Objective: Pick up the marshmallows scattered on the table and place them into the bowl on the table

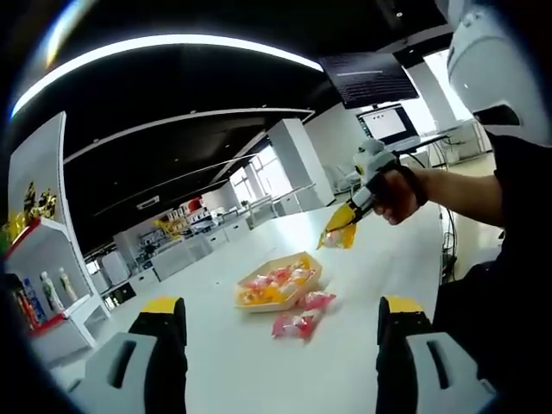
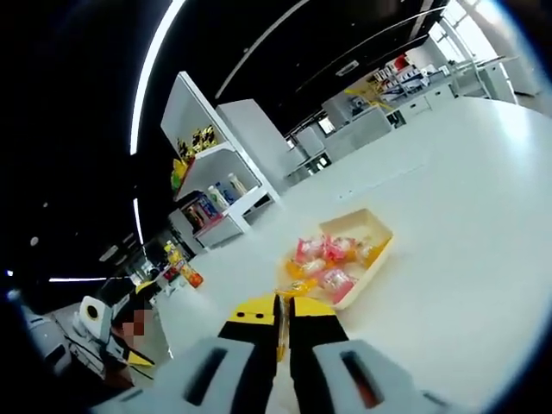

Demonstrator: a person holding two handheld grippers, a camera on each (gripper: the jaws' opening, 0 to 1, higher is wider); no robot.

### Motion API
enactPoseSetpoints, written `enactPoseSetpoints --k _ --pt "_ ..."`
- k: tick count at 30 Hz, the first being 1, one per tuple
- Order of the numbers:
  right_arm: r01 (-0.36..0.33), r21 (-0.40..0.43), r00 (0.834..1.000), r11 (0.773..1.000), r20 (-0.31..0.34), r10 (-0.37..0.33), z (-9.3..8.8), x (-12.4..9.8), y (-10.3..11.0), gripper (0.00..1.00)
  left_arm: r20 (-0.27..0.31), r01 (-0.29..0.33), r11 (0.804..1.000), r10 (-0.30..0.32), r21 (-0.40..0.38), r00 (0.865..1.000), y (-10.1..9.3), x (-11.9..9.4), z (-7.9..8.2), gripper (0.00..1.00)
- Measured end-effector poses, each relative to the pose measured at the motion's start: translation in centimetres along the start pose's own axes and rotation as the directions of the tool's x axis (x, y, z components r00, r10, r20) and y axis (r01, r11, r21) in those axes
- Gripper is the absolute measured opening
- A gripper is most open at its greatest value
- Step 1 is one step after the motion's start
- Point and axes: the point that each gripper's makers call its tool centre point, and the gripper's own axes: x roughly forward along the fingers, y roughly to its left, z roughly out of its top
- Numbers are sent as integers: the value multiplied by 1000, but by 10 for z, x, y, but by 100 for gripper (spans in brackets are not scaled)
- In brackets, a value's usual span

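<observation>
A shallow cream bowl (image 1: pixel 304 262) on the white table (image 1: pixel 259 362) holds several pink and yellow wrapped marshmallows (image 1: pixel 274 285). Two pink marshmallow packets (image 1: pixel 297 323) lie on the table just in front of it. My left gripper (image 1: pixel 282 304) hangs above the table, open wide, with nothing between its jaws. From the right, a hand holds my right gripper (image 1: pixel 349 220) above the table beyond the bowl, shut on a yellow marshmallow packet (image 1: pixel 338 237). In the right gripper view, my right gripper (image 2: pixel 282 302) pinches that yellow packet (image 2: pixel 296 289), with the bowl (image 2: pixel 382 235) just ahead.
Shelves with bottles and packaged goods (image 1: pixel 39 289) stand left of the table and also appear as shelves (image 2: pixel 207 198) in the right gripper view. White counters (image 1: pixel 185 254) and a wall monitor (image 1: pixel 385 123) are at the back. A person (image 1: pixel 509 216) stands at the table's right.
</observation>
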Motion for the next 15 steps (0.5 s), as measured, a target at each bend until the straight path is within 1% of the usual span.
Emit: enactPoseSetpoints --k 8,12,15 --pt "-6 8 1000 1000 -2 6 4 3 0 2 -6 2 1000 -2 -8 1000 0 2 -3 91" --pt "-15 36 1000 999 -7 16 7 5 0 2 -8 3 1000 -3 -11 1000 0 3 -5 91" --pt "-11 29 1000 1000 -6 12 11 5 1 2 -9 4 1000 -4 -17 1000 0 3 -6 91"
